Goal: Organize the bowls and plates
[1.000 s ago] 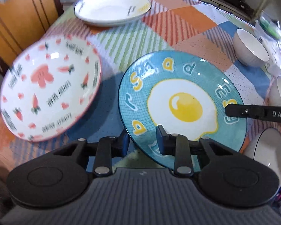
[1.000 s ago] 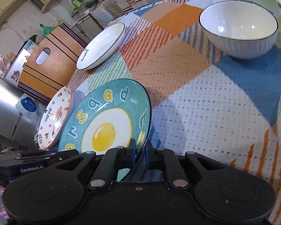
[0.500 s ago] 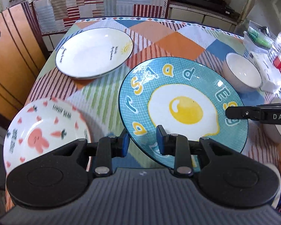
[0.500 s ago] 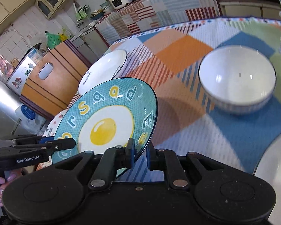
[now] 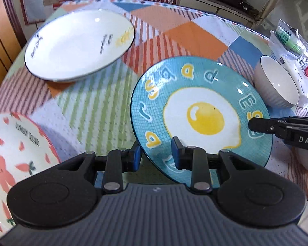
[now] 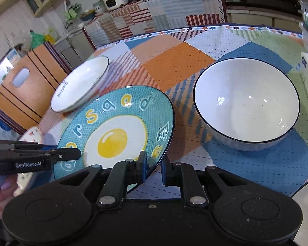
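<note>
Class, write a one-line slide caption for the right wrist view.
Both grippers hold the blue egg plate by opposite rims above the patchwork tablecloth, beside a white bowl.

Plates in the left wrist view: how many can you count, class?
3: white plate far left on the table, carrot-print plate near left, fried-egg plate lifted between both grippers. Others may lie outside the frame.

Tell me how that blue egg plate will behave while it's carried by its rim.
The egg plate looks glazed and glossy, so it is probably slippery and could break if dropped. Held only at opposite edges by the left hand-held gripper and right hand-held gripper, it may tilt.
</note>
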Tool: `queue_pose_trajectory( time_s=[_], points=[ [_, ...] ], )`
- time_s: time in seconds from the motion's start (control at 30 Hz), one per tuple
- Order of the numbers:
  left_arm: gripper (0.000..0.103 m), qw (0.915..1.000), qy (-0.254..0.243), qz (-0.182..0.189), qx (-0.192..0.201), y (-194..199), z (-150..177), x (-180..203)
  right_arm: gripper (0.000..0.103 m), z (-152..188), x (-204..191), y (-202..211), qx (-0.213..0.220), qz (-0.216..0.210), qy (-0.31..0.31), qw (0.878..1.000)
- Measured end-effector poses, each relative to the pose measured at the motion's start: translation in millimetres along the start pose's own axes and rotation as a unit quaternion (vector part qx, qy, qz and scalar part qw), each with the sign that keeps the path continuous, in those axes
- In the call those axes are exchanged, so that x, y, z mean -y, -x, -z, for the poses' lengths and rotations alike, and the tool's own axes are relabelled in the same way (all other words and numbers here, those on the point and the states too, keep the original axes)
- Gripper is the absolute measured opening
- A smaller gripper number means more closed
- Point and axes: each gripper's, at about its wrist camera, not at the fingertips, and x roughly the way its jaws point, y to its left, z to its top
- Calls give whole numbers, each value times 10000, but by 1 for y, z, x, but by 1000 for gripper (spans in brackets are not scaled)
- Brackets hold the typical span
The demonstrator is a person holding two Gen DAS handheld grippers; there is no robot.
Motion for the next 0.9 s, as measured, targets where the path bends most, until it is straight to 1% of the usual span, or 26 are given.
queue_pose_trajectory(
  time_s=[0.07, 0.13, 0.2, 0.27, 0.33, 0.37, 0.4, 0.47, 0.57, 0.67, 0.73, 0.8, 0.9],
  points=[
    [28, 10000, -51, 15, -8, 0, 4, 1, 20, 0, -3, -3, -38, 146, 73, 9999],
    [29, 9999, -147, -37, -60, 0, 5, 5, 25, 0, -7, -8, -184, 365, 100, 9991],
    [29, 9996, -180, -83, -182, 2, 1, 7, 30, 2, -15, -11, -219, 579, 223, 9978],
    [29, 9994, -230, -109, -236, 9, -2, 7, 30, 2, -23, -9, -249, 795, 349, 9959],
    [31, 9992, -324, -122, -223, 21, -4, 6, 32, 1, -27, -2, -255, 920, 316, 9949],
    [31, 9989, -381, -154, -246, 26, -6, 5, 35, 0, -29, 3, -235, 947, 271, 9949],
    [31, 9985, -452, -179, -259, 33, -7, 4, 40, 0, -31, 9, -199, 948, 213, 9951],
    [33, 9978, -591, -169, -256, 47, -8, 4, 46, 1, -35, 23, -142, 844, 95, 9963],
    [38, 9964, -818, -96, -188, 72, -9, 3, 50, 0, -45, 41, -85, 681, 22, 9976],
    [41, 9946, -1025, -40, -154, 95, -10, 3, 51, 0, -57, 58, -32, 448, 31, 9990],
    [42, 9935, -1126, -37, -169, 110, -10, 2, 56, -1, -67, 70, 36, 340, 36, 9994],
    [45, 9922, -1238, -71, -151, 124, -8, 2, 63, -2, -77, 82, 102, 227, 46, 9997],
    [49, 9892, -1448, -159, -145, 145, -2, 0, 67, -4, -92, 102, 179, 55, 108, 9998]
  ],
)
